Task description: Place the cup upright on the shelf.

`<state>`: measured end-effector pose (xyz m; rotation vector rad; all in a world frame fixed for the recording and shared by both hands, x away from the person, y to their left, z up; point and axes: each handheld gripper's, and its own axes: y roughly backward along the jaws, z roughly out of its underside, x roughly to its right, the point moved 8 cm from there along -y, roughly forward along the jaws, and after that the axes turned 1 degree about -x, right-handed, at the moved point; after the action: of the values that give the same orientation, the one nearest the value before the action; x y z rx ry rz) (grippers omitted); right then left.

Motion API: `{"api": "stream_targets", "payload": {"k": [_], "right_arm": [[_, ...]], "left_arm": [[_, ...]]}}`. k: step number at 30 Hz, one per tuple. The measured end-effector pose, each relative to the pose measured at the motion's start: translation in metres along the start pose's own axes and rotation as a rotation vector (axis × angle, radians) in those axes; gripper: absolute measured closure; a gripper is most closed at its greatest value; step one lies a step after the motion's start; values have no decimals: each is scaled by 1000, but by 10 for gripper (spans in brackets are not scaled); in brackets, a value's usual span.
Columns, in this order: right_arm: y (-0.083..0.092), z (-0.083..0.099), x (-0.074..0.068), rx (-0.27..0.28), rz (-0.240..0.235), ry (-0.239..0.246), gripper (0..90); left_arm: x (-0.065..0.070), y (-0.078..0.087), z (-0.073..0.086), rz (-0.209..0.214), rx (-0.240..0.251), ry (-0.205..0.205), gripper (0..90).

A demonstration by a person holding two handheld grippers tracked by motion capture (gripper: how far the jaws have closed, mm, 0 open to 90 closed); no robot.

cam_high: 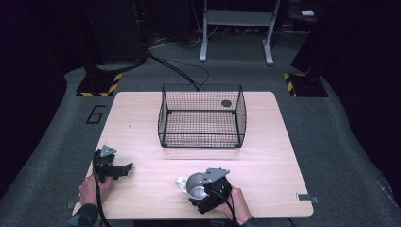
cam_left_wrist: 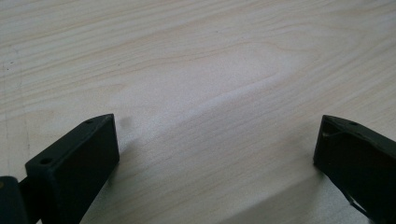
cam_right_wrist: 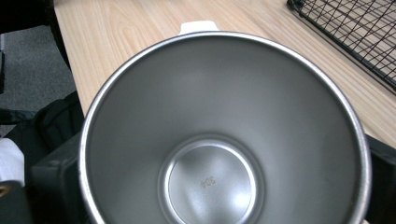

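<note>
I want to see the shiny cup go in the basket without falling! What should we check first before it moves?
1. Right gripper around the steel cup: ok, jaws stand on both sides of it.
2. Grip firm enough to lift: cannot tell.
3. Cup has nothing inside: ok, bare metal bottom.
4. Wire basket open on top and nothing in it: ok.
5. Path from cup to basket over the table: ok, bare wood between them.
6. Left gripper out of the way: ok, jaws open over bare wood at the table's left.
</note>
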<state>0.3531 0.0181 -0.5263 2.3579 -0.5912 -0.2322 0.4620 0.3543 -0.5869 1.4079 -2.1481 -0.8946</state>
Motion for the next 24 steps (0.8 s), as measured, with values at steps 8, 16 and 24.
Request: {"api": "stream_targets", "payload": {"k": [8, 16, 24], "right_arm": [[2, 0, -2, -2, 2, 6, 62], [3, 0, -2, 3, 18, -2, 64], [11, -5, 7, 33, 39, -22, 65]], "left_arm": [[0, 0, 0, 0, 0, 0, 1], [0, 0, 0, -1, 0, -1, 1], [0, 0, 0, -1, -1, 0, 1]]}}
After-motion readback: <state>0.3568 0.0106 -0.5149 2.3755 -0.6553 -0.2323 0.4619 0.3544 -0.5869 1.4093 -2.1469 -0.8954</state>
